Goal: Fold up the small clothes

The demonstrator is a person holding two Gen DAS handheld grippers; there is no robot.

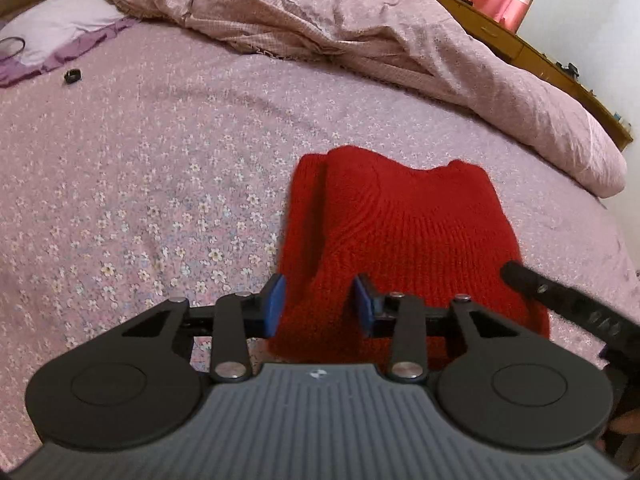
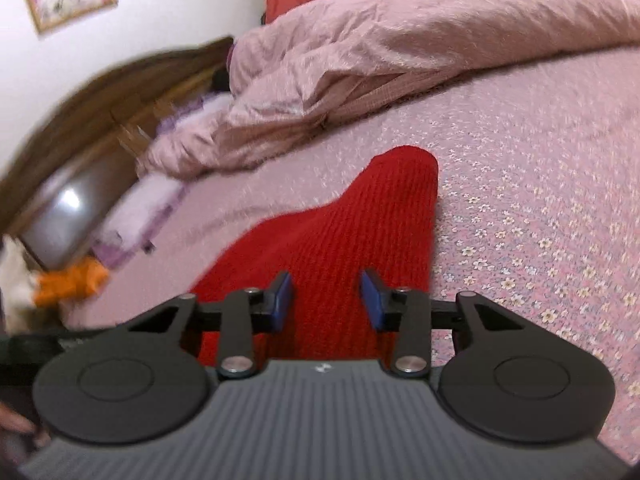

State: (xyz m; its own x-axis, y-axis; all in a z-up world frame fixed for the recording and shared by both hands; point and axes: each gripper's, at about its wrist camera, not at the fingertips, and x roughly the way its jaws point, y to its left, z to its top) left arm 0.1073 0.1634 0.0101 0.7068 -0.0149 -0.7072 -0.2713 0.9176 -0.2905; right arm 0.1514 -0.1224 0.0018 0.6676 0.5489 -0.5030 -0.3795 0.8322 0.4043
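A small red knitted garment [image 1: 400, 232] lies folded on the pink flowered bed sheet [image 1: 160, 160]. My left gripper [image 1: 318, 304] is open, its blue pads apart above the garment's near left part. The other gripper's black body [image 1: 560, 300] shows at the garment's right edge. In the right wrist view the red garment [image 2: 348, 232] stretches away from me on the sheet [image 2: 540, 200]. My right gripper [image 2: 326, 300] is open above its near end. Whether either gripper touches the knit is unclear.
A crumpled pink duvet [image 1: 340, 28] lies across the far side of the bed. A lilac pillow [image 1: 60, 24] and a small black ring [image 1: 73, 76] lie far left. A wooden bed frame [image 1: 540, 56] runs along the far right. An orange item [image 2: 72, 280] sits beyond the bed's left edge.
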